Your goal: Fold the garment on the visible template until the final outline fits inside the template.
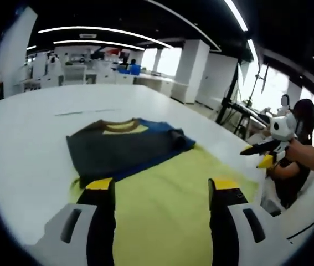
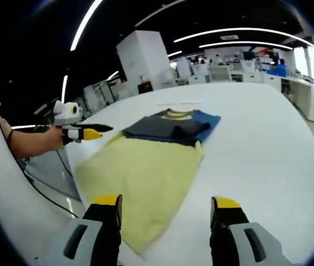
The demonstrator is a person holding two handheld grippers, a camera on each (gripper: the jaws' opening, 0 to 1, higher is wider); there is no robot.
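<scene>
Big white desk (image 1: 29, 149), smooth, matte; office behind it with white pillars, workstations, ceiling light strips. Faint thin line on the desk just beyond the garment's collar. Nothing lies between either claw and the garment. Garment = folded T-shirt (image 1: 126, 145): dark grey front, blue panel along one side, tan/yellow collar band, one sleeve lumped up at the blue edge; soft knit, mildly wrinkled, roughly rectangular outline. It sits on the far end of the yellow template (image 1: 168, 205), a flat pale-yellow cloth-like sheet, and one grey edge overhangs the template onto the bare desk. Left claw (image 1: 162, 188): black jaws with yellow tips, spread apart, holding nothing, over the near part of the template, short of the T-shirt. Right claw (image 2: 168, 205): same build, jaws apart, empty, one jaw over the template's near corner, the other over the bare desk. In the right gripper view the left claw (image 2: 93, 133) comes in beside the template, a hand (image 2: 49, 138) behind it; its jaws there look close together, can't tell more.
</scene>
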